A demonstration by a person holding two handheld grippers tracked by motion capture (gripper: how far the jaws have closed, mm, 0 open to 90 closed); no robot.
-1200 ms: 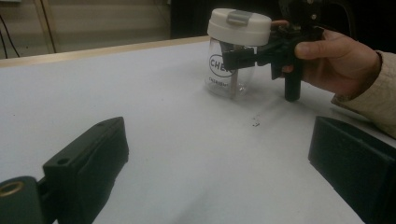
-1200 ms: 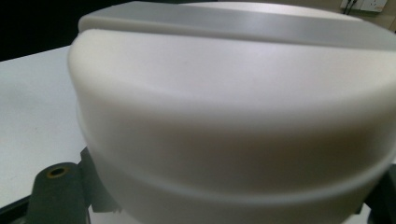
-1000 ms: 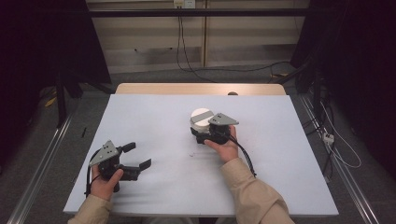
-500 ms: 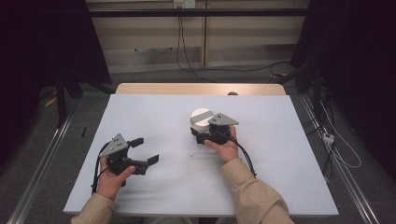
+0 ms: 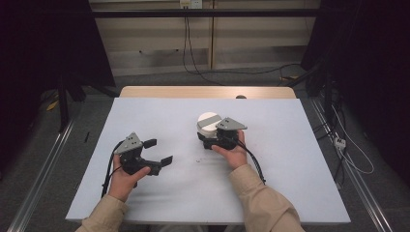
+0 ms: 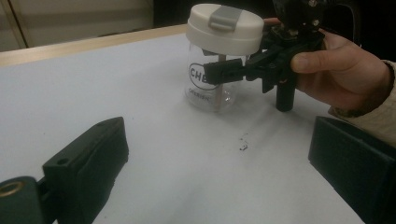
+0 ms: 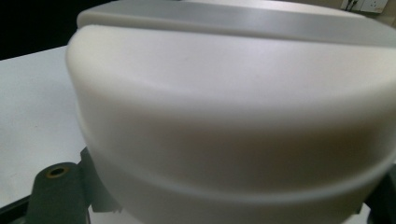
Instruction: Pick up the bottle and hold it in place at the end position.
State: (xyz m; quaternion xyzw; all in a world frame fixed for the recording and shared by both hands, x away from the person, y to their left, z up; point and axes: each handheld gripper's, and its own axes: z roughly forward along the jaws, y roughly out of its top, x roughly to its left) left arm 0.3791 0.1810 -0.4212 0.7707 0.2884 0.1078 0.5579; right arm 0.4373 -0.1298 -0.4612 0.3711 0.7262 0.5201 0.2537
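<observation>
A clear glass jar (image 5: 209, 122) with a cream lid and grey flip tab stands upright on the white table (image 5: 290, 183), a little right of centre. My right gripper (image 5: 205, 137) is shut on the jar just below the lid. From the left gripper view, one black jaw of the right gripper (image 6: 229, 72) crosses the front of the jar's (image 6: 219, 60) glass. The lid (image 7: 233, 107) looms very close in the right gripper view. My left gripper (image 5: 159, 152) is held low over the table to the left of the jar, jaws open and empty, pointing toward it.
A small dark speck (image 6: 243, 142) lies on the table between the two grippers. A wooden strip (image 5: 208, 92) runs along the table's far edge. Cables trail over the floor beyond it. Metal rails run along the floor on both sides.
My left gripper has moved to the right and a little away from the person, closer to the jar. The right gripper and the jar have stayed where they were.
</observation>
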